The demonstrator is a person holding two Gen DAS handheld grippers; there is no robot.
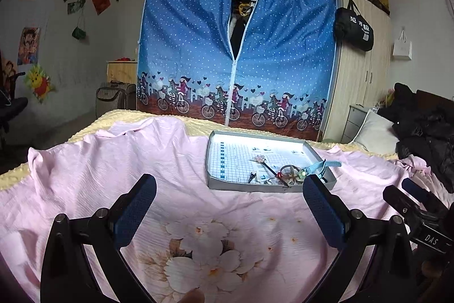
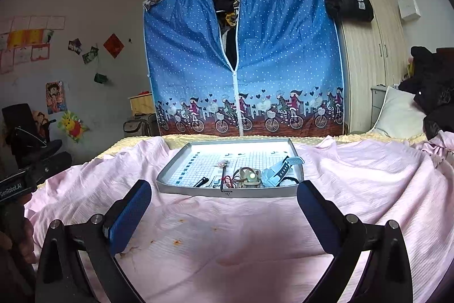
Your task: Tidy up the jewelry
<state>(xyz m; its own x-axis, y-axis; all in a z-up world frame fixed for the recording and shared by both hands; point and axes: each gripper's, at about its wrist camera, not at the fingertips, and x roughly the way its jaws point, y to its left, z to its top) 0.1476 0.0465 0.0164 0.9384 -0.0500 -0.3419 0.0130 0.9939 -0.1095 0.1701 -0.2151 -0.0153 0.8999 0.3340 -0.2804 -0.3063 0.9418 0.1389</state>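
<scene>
On the pink floral bedsheet [image 2: 255,232], a shallow grey tray [image 2: 176,165] holds the jewelry: a light-blue watch [image 2: 279,168] and black hairpin [image 1: 268,168]. Left gripper [image 1: 228,213] and right gripper [image 2: 224,215] hover empty, jaws wide apart. Only the right view shows a hand [image 2: 17,240].

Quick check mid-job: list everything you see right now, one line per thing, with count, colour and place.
tray: one, grey, on the pink sheet ahead of both tools
watch: one, light blue strap, right side of tray, strap over the rim
flower hairpin: one, pinkish head, dark stem, tray middle
black clip: one, near tray's front edge
tangled small pieces: several, beige, red and green, front of tray; exact count unclear
pink sheet: one, floral print, over the bed
fabric wardrobe: one, blue dotted, behind the bed, zip partly open
black bag: one, hanging on wooden cupboard
left tool: black with blue pads, open, empty
right tool: same, open, empty
</scene>
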